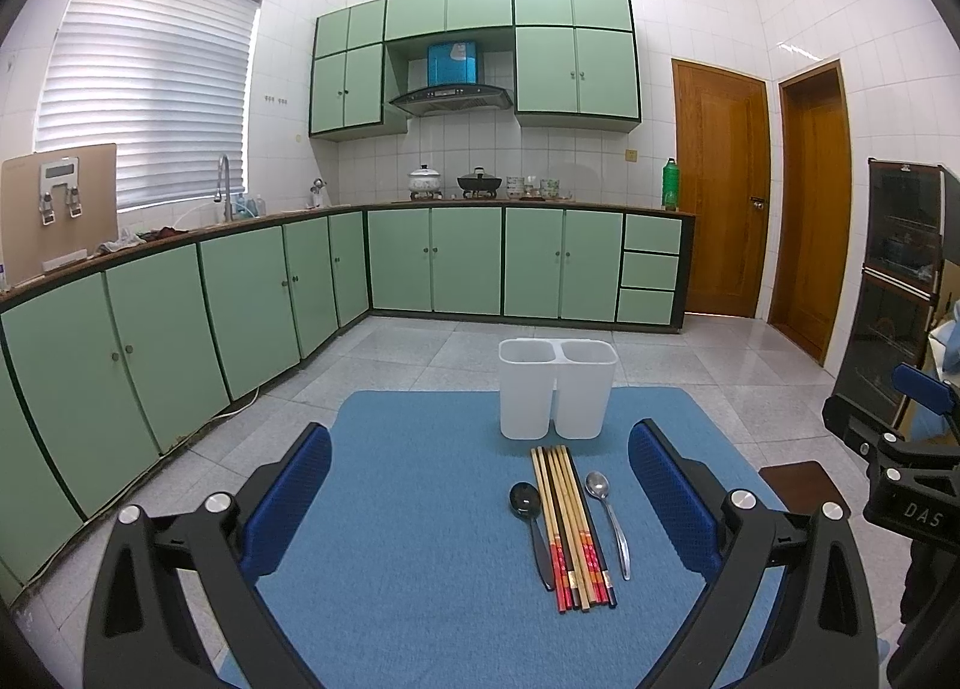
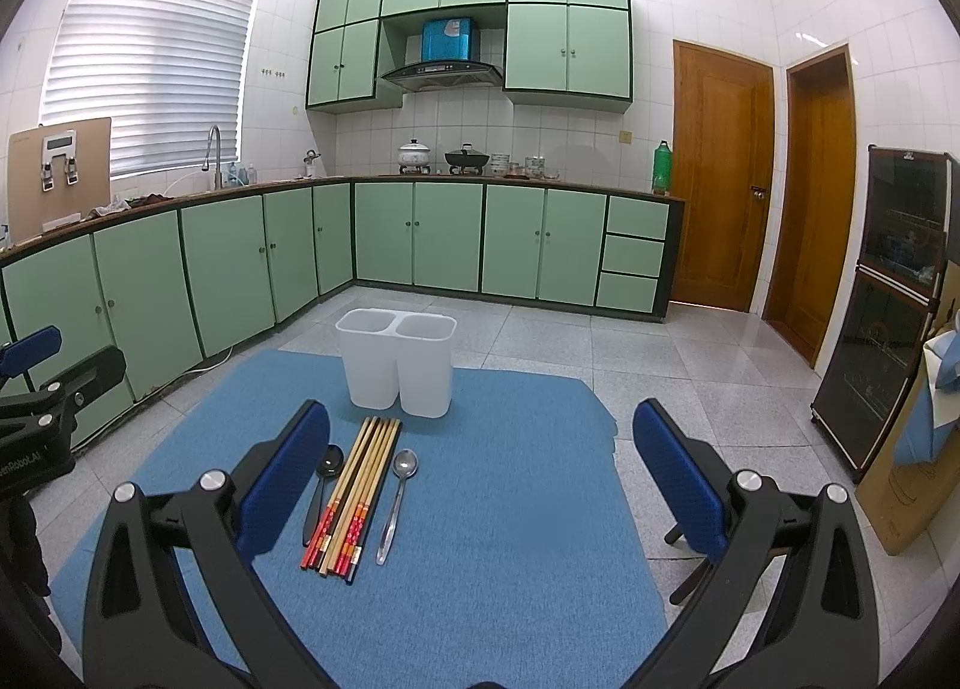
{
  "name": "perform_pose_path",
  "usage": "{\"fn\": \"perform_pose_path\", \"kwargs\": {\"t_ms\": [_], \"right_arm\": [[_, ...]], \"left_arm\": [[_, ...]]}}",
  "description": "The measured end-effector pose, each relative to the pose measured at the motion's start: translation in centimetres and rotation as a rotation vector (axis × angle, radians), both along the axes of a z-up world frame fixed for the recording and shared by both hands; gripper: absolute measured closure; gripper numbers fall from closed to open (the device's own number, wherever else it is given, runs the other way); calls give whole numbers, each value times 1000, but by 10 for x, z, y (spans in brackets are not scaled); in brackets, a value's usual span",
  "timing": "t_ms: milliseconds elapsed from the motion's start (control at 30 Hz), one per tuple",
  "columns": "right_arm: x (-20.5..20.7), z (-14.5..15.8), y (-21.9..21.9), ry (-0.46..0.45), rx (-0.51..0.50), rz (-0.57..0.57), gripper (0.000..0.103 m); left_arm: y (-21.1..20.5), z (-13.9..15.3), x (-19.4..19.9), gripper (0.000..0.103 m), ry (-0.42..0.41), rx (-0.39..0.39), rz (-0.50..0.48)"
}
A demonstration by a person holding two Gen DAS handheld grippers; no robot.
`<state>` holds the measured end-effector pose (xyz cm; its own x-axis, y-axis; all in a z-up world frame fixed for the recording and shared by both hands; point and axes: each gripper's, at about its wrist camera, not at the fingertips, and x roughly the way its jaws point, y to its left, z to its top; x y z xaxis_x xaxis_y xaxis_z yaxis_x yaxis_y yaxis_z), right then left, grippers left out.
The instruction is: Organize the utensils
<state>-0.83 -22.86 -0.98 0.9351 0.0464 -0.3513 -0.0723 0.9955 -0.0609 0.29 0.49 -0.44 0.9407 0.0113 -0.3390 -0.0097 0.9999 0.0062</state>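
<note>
A white two-compartment holder (image 1: 557, 389) (image 2: 396, 362) stands empty at the far side of a blue mat (image 1: 420, 539) (image 2: 480, 509). In front of it lie several chopsticks (image 1: 573, 527) (image 2: 355, 494) in a bundle, a black spoon (image 1: 531, 521) (image 2: 321, 485) to their left and a silver spoon (image 1: 609, 515) (image 2: 396, 497) to their right. My left gripper (image 1: 480, 485) is open above the near mat, holding nothing. My right gripper (image 2: 480, 467) is also open and empty, with the utensils near its left finger.
The mat covers a small table over a grey tiled floor. Green cabinets (image 1: 240, 299) line the left and far walls, with pots on the far counter. Two wooden doors (image 2: 720, 173) and a dark glass cabinet (image 2: 894, 299) stand to the right, beside a cardboard box (image 2: 912, 479).
</note>
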Motion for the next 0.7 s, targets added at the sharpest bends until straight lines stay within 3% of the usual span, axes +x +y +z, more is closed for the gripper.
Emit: {"fn": "perform_pose_path", "kwargs": {"t_ms": [700], "right_arm": [[5, -14, -5, 5, 2, -1, 5]], "left_arm": [[2, 1, 0, 6, 5, 6, 4]]}}
